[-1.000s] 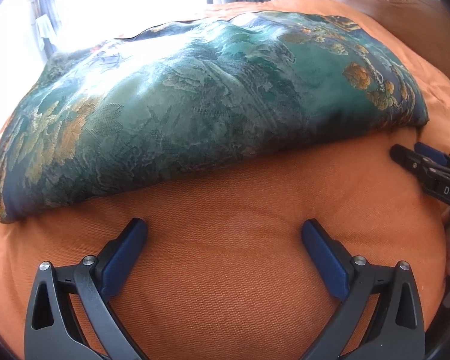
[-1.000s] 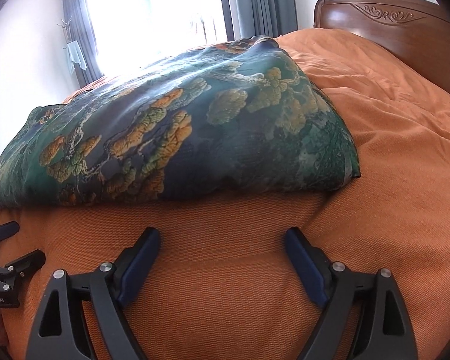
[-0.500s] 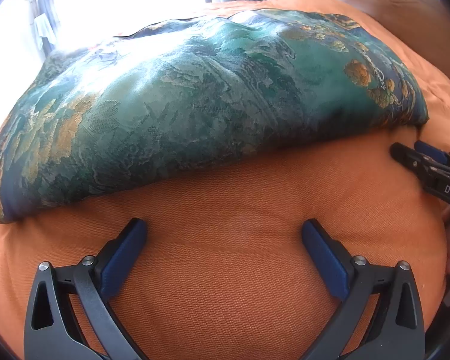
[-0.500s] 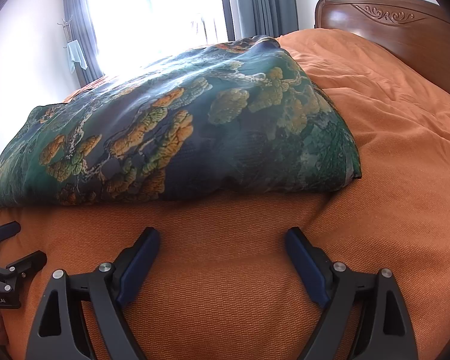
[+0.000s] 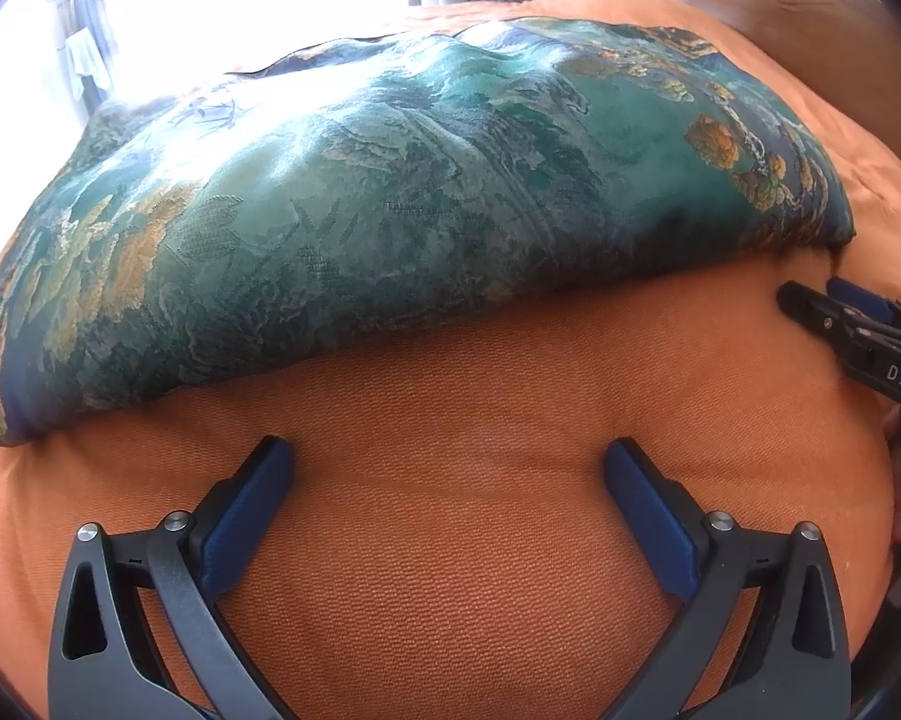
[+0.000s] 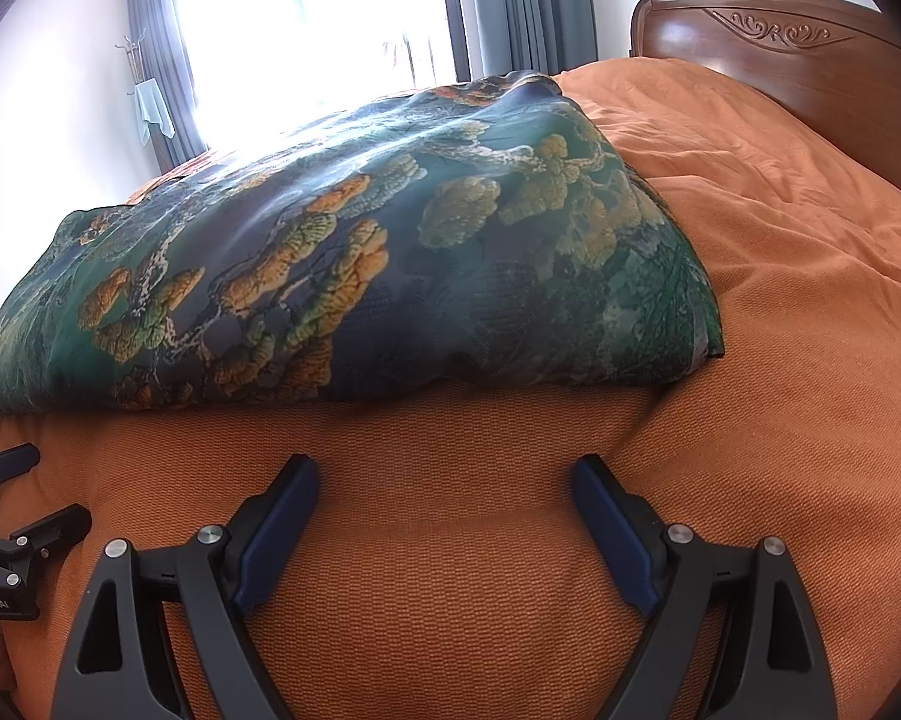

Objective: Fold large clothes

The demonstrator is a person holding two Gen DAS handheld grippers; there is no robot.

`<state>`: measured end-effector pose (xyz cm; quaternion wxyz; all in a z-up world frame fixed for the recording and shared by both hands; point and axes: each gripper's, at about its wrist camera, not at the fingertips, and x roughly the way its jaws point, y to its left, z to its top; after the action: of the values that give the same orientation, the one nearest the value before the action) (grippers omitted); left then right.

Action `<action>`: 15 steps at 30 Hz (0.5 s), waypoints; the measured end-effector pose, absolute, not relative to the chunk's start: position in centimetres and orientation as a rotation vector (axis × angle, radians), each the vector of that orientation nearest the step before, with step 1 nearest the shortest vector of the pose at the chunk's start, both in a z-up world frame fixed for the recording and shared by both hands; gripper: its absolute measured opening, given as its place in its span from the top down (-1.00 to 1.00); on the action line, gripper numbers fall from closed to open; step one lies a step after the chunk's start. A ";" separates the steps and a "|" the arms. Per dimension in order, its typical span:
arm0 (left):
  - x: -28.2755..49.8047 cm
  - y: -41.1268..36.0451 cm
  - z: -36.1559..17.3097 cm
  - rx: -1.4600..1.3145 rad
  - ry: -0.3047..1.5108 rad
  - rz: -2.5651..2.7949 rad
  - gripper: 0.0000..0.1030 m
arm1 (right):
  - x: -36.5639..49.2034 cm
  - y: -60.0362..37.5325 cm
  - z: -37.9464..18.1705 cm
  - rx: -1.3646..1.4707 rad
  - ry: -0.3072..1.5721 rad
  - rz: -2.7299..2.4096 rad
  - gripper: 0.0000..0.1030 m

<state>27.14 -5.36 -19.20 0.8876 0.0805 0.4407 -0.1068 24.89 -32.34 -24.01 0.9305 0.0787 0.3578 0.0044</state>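
A large green patterned cloth point(image 5: 390, 228) with gold and orange tree motifs lies folded in a thick stack on an orange bedspread point(image 5: 462, 540). It also shows in the right wrist view point(image 6: 342, 276). My left gripper point(image 5: 447, 462) is open and empty, just short of the stack's near edge. My right gripper point(image 6: 444, 474) is open and empty, in front of the stack's near right part. The right gripper's tip point(image 5: 834, 315) shows at the right edge of the left wrist view, and the left gripper's tip point(image 6: 24, 492) at the left edge of the right wrist view.
A carved wooden headboard point(image 6: 780, 42) stands at the back right. A bright window with grey curtains point(image 6: 510, 6) is behind the bed. A coat stand with a light blue cloth point(image 6: 150, 108) stands by the left wall. The orange bedspread is rumpled at the right.
Both grippers stay open in nearly the same place. The cloth stack has not visibly moved.
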 end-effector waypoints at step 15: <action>24.0 -5.2 -12.0 0.120 0.660 -0.313 -0.99 | 23.4 -37.3 -21.0 0.470 0.615 0.071 -0.72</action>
<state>24.02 -5.23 -11.99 0.9323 0.0587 0.3224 -0.1530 23.39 -37.28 -21.02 0.9254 0.2293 0.2998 0.0346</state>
